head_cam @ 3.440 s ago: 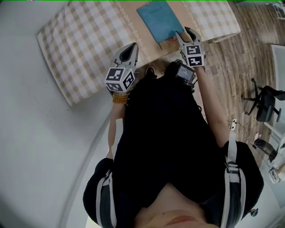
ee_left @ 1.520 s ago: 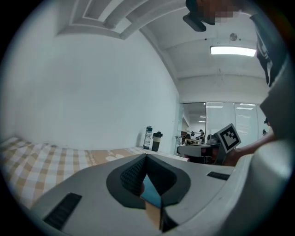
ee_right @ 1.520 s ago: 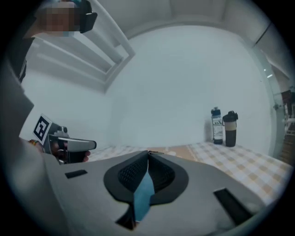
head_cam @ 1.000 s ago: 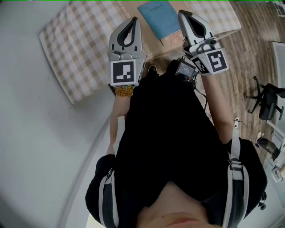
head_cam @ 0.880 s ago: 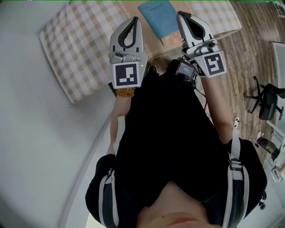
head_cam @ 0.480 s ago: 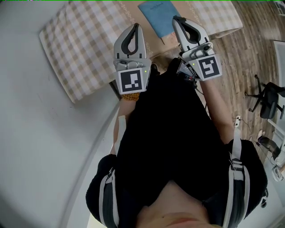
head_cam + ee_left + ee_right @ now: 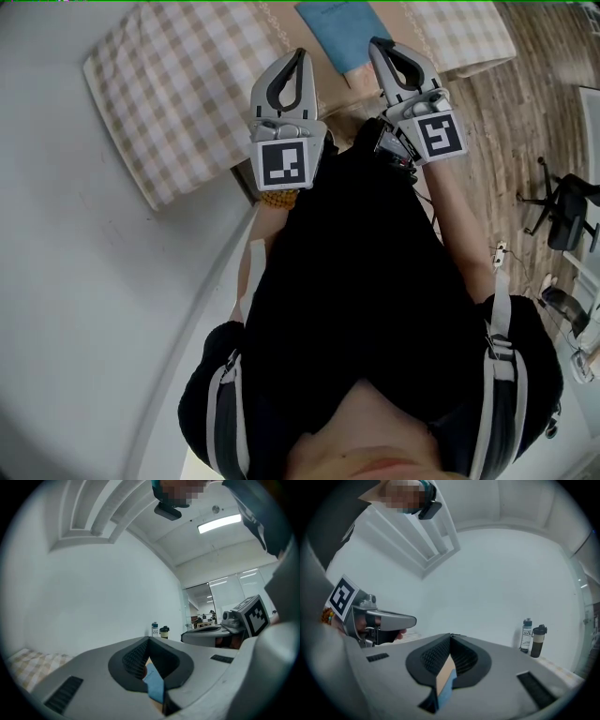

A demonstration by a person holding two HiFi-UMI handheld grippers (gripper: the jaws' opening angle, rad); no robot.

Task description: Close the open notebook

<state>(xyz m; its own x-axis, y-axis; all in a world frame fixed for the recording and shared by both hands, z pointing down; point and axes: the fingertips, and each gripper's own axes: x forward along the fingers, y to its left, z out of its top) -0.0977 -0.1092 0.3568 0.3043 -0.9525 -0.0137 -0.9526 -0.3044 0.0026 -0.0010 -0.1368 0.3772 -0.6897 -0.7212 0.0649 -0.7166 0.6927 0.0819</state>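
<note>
Beige-checked cloth [image 7: 178, 94] covers the table [image 7: 153, 199], w/ a tan strip [image 7: 330, 92] down the middle. On that strip, at the far end & partly cut by the picture's top edge, lies the notebook [image 7: 339, 26]: flat, blue cover up, no pages showing. So the closing looks done, though I can't see the whole cover.

Nearer the person, both tools are held side by side over the table's near edge, pointing away from the body.

Left claw [image 7: 300, 54]: pressed together, nothing pinched. Its own view shows only a sliver of blue & tan through the slot behind the tips, prob. notebook & strip beyond.

Right claw [image 7: 378, 44]: same, tips together, empty. In the head view it sits just beside the notebook's near corner; can't tell whether it touches, prob. apart.

Left to do: nothing on the notebook itself, imo; at most pull both hands back.
</note>
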